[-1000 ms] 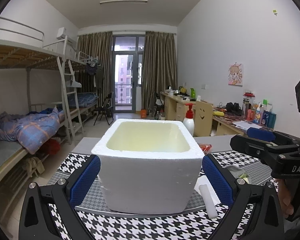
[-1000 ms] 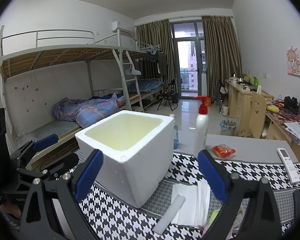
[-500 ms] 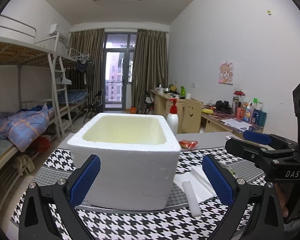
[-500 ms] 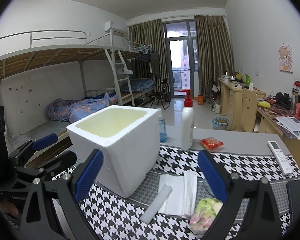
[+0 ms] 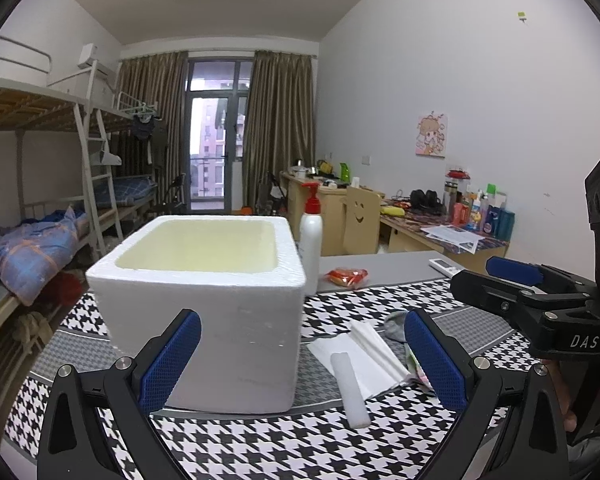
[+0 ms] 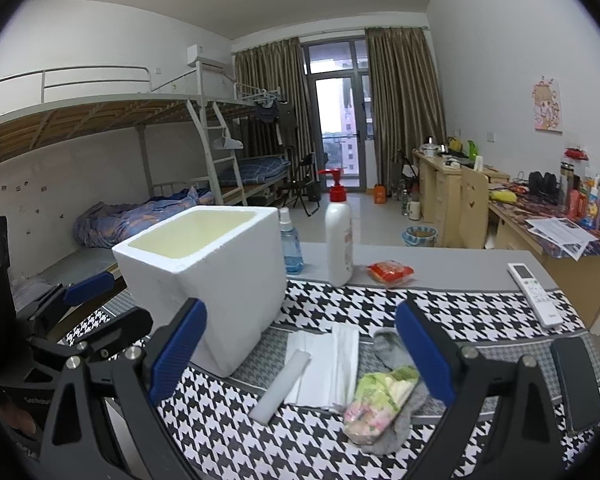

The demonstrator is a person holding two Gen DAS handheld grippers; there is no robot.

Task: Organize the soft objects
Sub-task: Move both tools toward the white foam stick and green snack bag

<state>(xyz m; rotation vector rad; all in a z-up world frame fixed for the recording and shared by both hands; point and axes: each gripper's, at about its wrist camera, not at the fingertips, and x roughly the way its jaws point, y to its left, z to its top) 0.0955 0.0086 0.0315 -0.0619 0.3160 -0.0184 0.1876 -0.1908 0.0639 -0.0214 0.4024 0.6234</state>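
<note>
Left gripper [image 5: 302,360]: held above the houndstooth cloth [image 5: 268,448], fingers spread wide, nothing between them.
Right gripper [image 6: 300,350]: also above the cloth, fingers wide apart, holding nothing.
Foam box [image 6: 208,276]: white, open-topped, upright on the cloth, left of the soft items.
Foam strip [image 6: 281,388]: lies across the folded white tissue [image 6: 328,360], just right of the box.
Grey sock [image 6: 396,420]: on the cloth touching the tissue's right edge, with a green-and-pink soft bundle [image 6: 380,400] on top.
Pump bottle [image 6: 339,232]: upright behind the cloth.
</note>
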